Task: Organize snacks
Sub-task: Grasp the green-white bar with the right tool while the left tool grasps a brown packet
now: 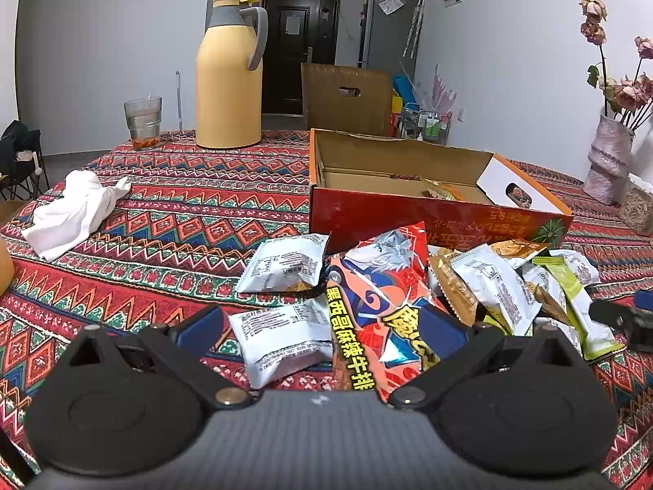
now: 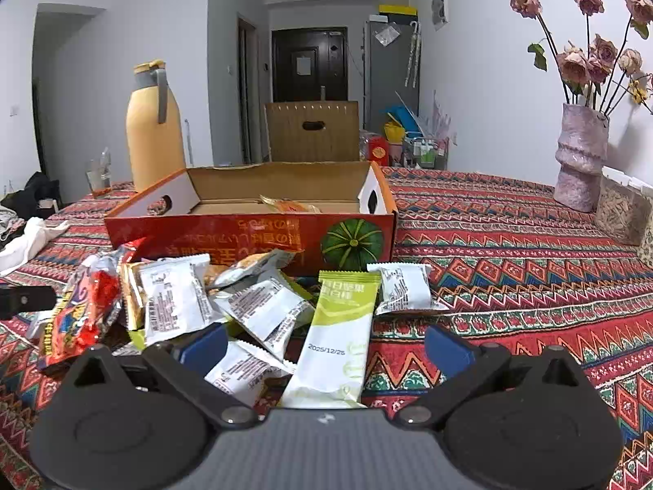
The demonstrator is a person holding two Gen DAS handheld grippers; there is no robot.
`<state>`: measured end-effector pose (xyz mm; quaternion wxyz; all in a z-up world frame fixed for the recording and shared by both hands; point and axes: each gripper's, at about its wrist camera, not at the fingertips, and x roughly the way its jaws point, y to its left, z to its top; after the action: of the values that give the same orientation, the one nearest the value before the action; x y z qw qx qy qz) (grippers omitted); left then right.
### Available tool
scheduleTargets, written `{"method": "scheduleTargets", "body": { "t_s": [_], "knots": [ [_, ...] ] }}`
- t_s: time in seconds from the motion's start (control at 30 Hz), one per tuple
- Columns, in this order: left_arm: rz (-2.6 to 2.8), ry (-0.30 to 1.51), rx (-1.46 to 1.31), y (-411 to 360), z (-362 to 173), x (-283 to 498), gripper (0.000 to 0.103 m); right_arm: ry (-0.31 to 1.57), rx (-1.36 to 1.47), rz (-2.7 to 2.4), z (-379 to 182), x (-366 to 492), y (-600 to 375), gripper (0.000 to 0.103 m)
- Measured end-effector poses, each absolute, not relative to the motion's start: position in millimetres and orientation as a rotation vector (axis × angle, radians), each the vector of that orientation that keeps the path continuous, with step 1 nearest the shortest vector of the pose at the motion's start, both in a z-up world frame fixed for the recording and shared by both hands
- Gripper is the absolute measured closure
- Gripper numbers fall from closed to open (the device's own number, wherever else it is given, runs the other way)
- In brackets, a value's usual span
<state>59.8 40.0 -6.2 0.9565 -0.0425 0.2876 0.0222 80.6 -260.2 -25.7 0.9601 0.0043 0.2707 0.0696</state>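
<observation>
A pile of snack packets lies on the patterned tablecloth in front of an open red cardboard box (image 1: 408, 214) (image 2: 228, 228). One orange packet (image 2: 287, 205) lies inside the box. My left gripper (image 1: 322, 326) is open, its fingers on either side of a white packet (image 1: 281, 345) and a large red packet (image 1: 379, 306). My right gripper (image 2: 324, 345) is open, with a green and white stick packet (image 2: 334, 339) lying between its fingers and white packets (image 2: 261, 310) beside it. Neither gripper holds anything.
A yellow thermos jug (image 1: 228, 77) and a glass (image 1: 143, 122) stand at the back left. A white cloth (image 1: 73, 208) lies at the left. A pink vase of dried roses (image 2: 579, 155) stands at the right, with a container (image 2: 620, 208) beside it.
</observation>
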Motion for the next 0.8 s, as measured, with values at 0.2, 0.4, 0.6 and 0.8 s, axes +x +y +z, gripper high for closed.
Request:
{"method": "scheduleTargets", "body": {
  "t_s": [0.2, 0.4, 0.6, 0.8],
  "knots": [
    [0.053, 0.585, -0.089, 40, -6, 60, 0.0, 0.619, 0.015, 0.12, -30, 109, -265, 0.037],
    [0.061, 0.588, -0.091, 42, -6, 60, 0.0, 0.715, 0.027, 0.141, -44, 133, -261, 0.054],
    [0.066, 0.595, -0.095, 43, -7, 62, 0.0, 0.715, -0.001, 0.141, -53, 134, -257, 0.064],
    [0.082, 0.6, -0.105, 47, -7, 64, 0.0, 0.62, -0.016, 0.131, -51, 119, -257, 0.068]
  ]
}}
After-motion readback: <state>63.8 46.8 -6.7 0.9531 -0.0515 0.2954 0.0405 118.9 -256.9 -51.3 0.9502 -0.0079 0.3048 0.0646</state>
